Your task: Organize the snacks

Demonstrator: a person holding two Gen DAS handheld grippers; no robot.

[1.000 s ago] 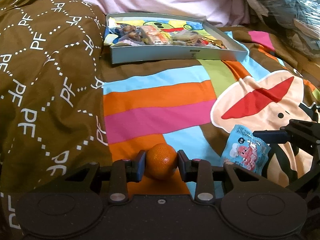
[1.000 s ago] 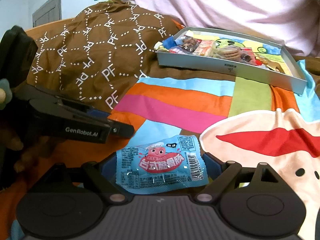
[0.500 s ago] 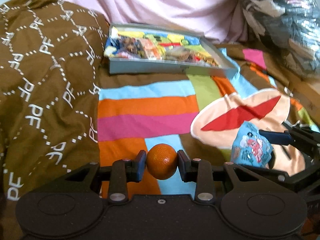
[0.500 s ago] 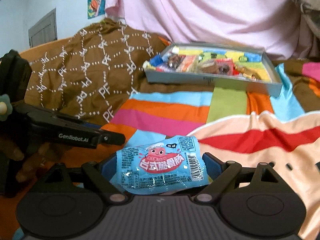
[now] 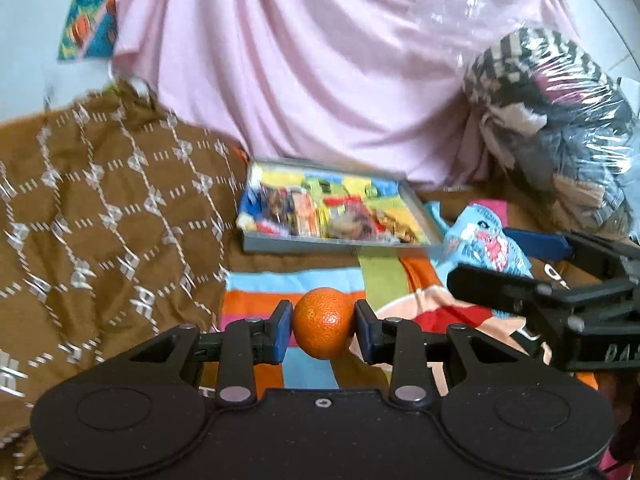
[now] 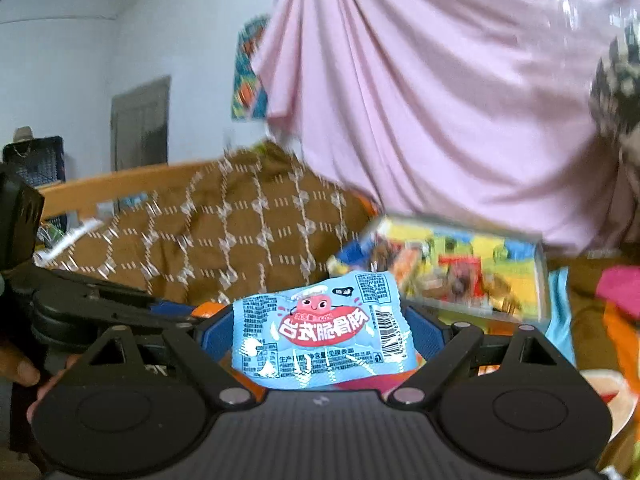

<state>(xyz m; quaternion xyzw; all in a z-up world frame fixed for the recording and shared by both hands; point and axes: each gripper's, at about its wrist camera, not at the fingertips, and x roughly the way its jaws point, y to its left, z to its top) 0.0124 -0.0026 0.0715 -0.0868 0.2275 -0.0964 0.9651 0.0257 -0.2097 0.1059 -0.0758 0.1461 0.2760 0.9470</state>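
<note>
My left gripper (image 5: 323, 326) is shut on an orange tangerine (image 5: 323, 322) and holds it above the striped blanket. My right gripper (image 6: 322, 334) is shut on a light blue snack packet (image 6: 320, 338) with a red cartoon label. That packet (image 5: 482, 242) and the right gripper (image 5: 520, 258) also show at the right of the left wrist view. A grey tray (image 5: 336, 245) with several colourful snacks lies ahead on the bed; it shows blurred in the right wrist view (image 6: 480, 308). Both grippers are raised, short of the tray.
A brown patterned blanket (image 5: 100, 220) bulges at the left. A pink sheet (image 5: 320, 68) hangs behind the tray. A plastic-wrapped bundle of clothes (image 5: 560, 120) sits at the back right. The left gripper's body (image 6: 80, 304) fills the left of the right wrist view.
Both grippers have lifted and tilted up with their loads, and moved toward the tray. The views now show more of the pink sheet and wall.
</note>
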